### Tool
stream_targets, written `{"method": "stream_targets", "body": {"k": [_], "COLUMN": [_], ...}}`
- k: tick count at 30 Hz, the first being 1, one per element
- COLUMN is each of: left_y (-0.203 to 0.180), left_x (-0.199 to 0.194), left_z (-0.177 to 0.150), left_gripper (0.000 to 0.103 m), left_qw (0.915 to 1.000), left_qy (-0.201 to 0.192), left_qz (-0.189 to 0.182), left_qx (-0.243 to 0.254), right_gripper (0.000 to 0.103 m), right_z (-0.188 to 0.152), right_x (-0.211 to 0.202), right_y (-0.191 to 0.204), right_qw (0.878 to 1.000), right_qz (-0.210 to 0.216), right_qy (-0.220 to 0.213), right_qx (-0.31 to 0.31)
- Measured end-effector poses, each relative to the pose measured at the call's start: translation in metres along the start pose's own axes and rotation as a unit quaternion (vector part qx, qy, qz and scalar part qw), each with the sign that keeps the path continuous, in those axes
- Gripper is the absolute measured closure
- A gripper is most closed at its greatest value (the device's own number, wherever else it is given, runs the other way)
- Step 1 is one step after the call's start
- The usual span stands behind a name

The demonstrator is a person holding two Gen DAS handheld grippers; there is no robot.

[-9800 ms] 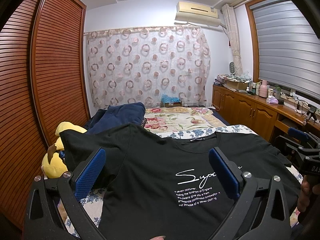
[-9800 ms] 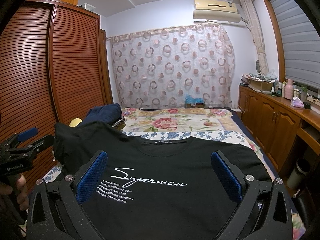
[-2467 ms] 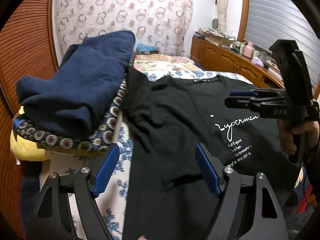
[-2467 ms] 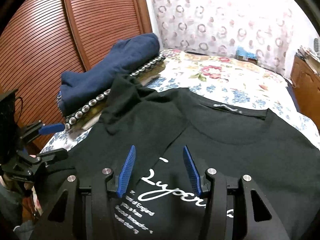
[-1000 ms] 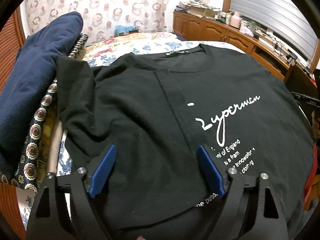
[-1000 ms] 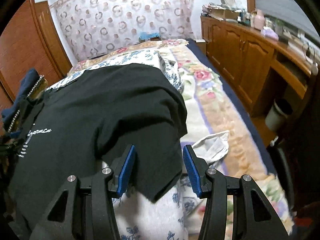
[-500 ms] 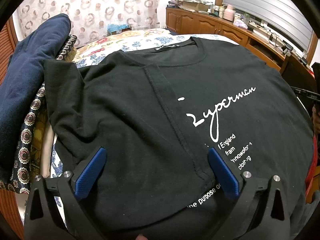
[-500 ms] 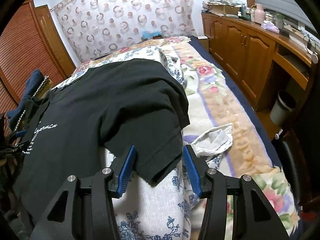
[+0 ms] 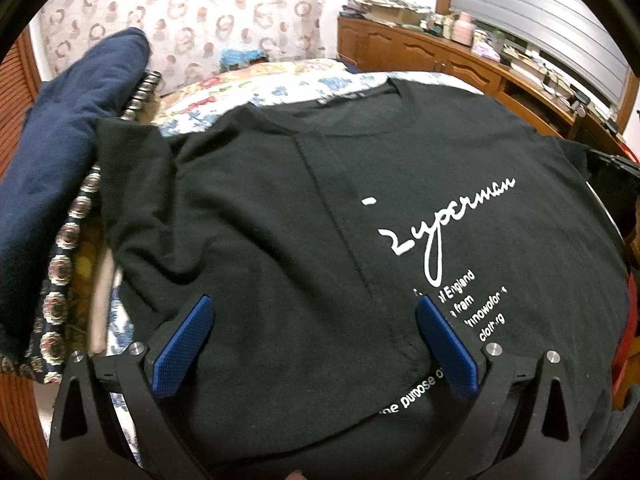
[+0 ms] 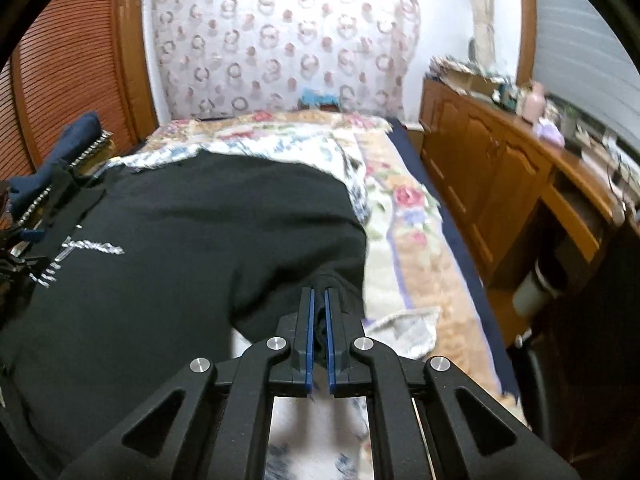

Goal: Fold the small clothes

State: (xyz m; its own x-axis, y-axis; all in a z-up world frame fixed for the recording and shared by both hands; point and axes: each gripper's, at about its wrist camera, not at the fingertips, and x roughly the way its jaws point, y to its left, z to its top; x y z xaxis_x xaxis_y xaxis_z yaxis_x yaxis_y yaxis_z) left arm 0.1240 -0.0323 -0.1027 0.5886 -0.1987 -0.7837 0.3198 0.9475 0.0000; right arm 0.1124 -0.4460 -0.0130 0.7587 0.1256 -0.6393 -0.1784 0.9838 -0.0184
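Note:
A black T-shirt point(image 9: 280, 200) with white "Superman" lettering lies flat on the bed, its left side folded inward over the chest. My left gripper point(image 9: 314, 304) hovers open over the shirt's lower part, its blue pads point(image 9: 180, 344) wide apart and holding nothing. In the right wrist view the same T-shirt point(image 10: 180, 240) drapes over the bed's right side. There my right gripper point(image 10: 317, 292) is shut on the edge of the right sleeve point(image 10: 344, 276), and black fabric shows pinched between its pads.
A stack of folded navy clothes point(image 9: 60, 140) on patterned fabric point(image 9: 60, 280) lies left of the shirt. A white cloth point(image 10: 404, 328) rests on the floral bedcover point(image 10: 400, 220). Wooden cabinets point(image 10: 500, 168) and a bin point(image 10: 532, 292) line the right side.
My right gripper's jaws have closed on the sleeve edge and risen a little with it. The left gripper's jaws widened early on, then it kept still.

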Motion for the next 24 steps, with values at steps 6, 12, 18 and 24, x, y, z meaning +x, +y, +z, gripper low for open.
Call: {"method": "stream_targets", "body": {"k": [6,12,18,24], "left_y": [0.011,0.010,-0.002,-0.020], "left_x": [-0.029,-0.057,-0.065,-0.062], "left_z": [0.007,0.011,0.007,0.008], "left_gripper": [0.001,0.001,0.001,0.001], "left_qw": [0.9982,0.9943,0.9923,0.9927], "left_qy": [-0.052,-0.096,-0.115,-0.114], "left_qz": [0.012,0.013,-0.006,-0.016], "left_qx": [-0.029,-0.044,-0.046,-0.036], "right_gripper": [0.099,0.099,0.099,0.098], "right_z": [0.020,0.021,-0.007,-0.014], "right_x": [-0.005,0.000,0.024,0.037], "right_y": [0.027,0.059,0.073,0.066], "right_qw": [0.999,0.993,0.992,0.992], "right_qz": [0.034,0.099,0.105,0.106], "right_qy": [-0.036,-0.041,0.009,0.028], "right_qx": [-0.021,-0.054,-0.073,-0.055]}}
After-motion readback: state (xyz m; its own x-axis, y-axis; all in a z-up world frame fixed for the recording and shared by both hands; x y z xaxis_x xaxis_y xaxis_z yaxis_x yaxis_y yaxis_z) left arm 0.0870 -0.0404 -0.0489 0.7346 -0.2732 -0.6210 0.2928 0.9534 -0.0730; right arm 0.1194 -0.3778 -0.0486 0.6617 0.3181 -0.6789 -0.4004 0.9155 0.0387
